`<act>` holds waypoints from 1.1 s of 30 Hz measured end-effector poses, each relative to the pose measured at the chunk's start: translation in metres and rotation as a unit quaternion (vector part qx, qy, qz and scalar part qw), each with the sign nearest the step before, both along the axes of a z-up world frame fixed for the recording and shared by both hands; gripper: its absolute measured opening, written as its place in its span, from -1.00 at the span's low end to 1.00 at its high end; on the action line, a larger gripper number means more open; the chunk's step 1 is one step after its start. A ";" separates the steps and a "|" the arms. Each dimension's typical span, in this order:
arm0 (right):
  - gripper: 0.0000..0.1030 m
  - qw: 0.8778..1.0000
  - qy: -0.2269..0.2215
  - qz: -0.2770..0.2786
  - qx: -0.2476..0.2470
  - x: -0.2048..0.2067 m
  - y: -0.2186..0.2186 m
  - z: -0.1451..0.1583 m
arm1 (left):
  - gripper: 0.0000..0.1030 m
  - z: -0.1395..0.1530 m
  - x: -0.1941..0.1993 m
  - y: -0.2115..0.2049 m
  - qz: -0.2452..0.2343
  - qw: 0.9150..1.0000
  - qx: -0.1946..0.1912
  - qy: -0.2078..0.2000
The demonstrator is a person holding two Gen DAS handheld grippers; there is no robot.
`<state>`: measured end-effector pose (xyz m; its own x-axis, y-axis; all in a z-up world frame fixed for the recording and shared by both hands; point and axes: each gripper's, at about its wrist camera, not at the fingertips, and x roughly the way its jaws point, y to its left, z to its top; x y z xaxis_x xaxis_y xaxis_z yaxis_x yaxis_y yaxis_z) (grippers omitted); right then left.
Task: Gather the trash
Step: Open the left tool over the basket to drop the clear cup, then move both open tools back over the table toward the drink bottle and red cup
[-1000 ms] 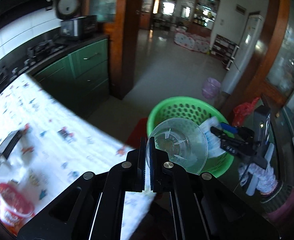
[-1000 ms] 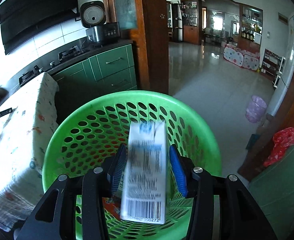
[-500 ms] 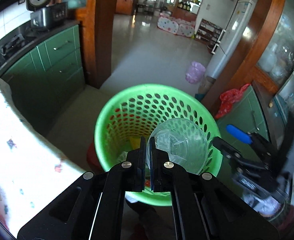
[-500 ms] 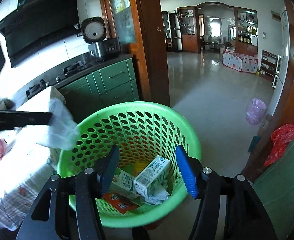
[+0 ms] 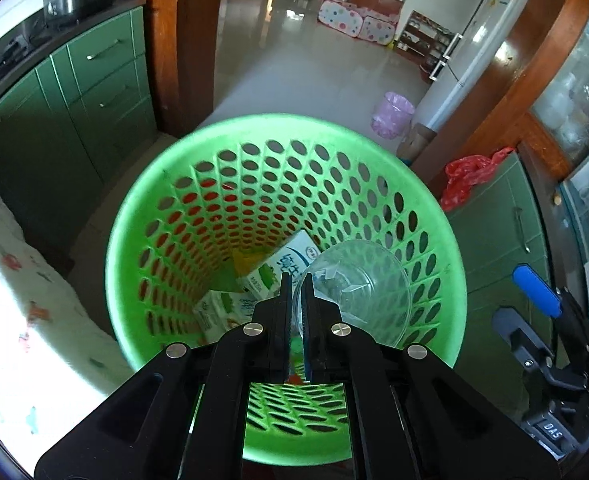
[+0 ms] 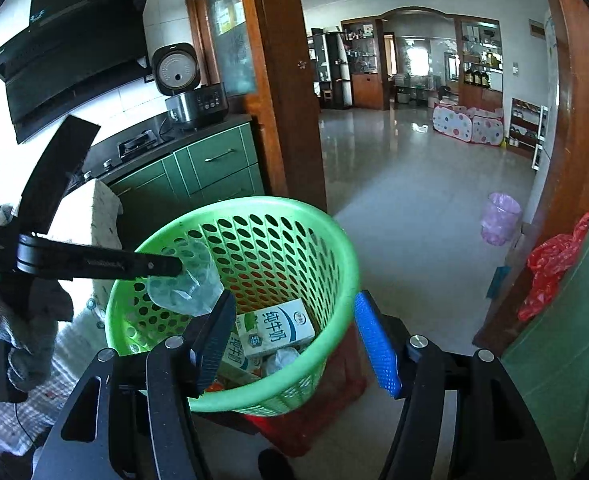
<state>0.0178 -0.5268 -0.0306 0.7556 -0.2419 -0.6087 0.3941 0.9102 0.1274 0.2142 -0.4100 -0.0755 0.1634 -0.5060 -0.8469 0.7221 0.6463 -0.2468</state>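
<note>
Now | left hand-held gripper (image 5: 297, 280) pinching clear cup (image 5: 358, 292) over basket (image 5: 134, 216) | right hand-held gripper (image 6: 294, 320) spread, bare | basket bottom half-hidden

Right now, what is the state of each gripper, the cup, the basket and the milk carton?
Left gripper: shut on the clear plastic cup's rim.
Clear plastic cup: held above the basket's opening.
Right gripper: open, holding nothing.
Green basket: upright, partly filled.
Milk carton: lying inside the basket.

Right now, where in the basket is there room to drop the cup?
Over the green basket, the far-left side is open. Milk cartons crowd the bottom near the clear cup in the left gripper.
</note>
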 end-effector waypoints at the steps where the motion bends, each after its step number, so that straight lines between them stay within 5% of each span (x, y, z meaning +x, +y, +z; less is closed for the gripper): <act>1: 0.16 1.000 -0.001 -0.001 0.002 -0.001 -0.001 0.000 | -0.84 -0.002 0.000 -0.001 0.000 1.000 -0.001 0.007; 3: 0.16 1.000 -0.003 -0.004 0.002 -0.003 -0.001 0.001 | -0.73 -0.004 -0.002 -0.001 -0.004 1.000 -0.006 0.010; 6: 0.16 1.000 -0.005 -0.003 0.004 -0.004 0.000 0.002 | -0.26 -0.003 -0.008 0.000 -0.004 1.000 -0.004 0.001; 14: 0.16 1.000 -0.014 0.014 0.005 -0.005 0.015 0.013 | -0.17 0.024 -0.024 0.031 0.003 0.999 -0.024 -0.022; 21: 0.16 0.998 -0.025 0.050 0.004 0.001 0.046 0.027 | 0.01 0.053 -0.037 0.093 0.057 0.996 -0.026 -0.060; 27: 0.17 0.995 -0.028 0.094 0.004 0.014 0.081 0.036 | 0.10 0.065 -0.043 0.165 0.132 0.988 -0.018 -0.079; 33: 0.17 0.988 -0.027 0.151 0.010 0.033 0.128 0.040 | 0.18 0.076 -0.049 0.246 0.220 0.971 -0.018 -0.094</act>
<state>0.0510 -0.3988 0.0093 0.8227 0.0121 -0.5684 0.0966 0.9823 0.1608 0.1655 -0.1643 0.0007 0.5212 -0.3799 -0.7643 0.4120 0.8962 -0.1645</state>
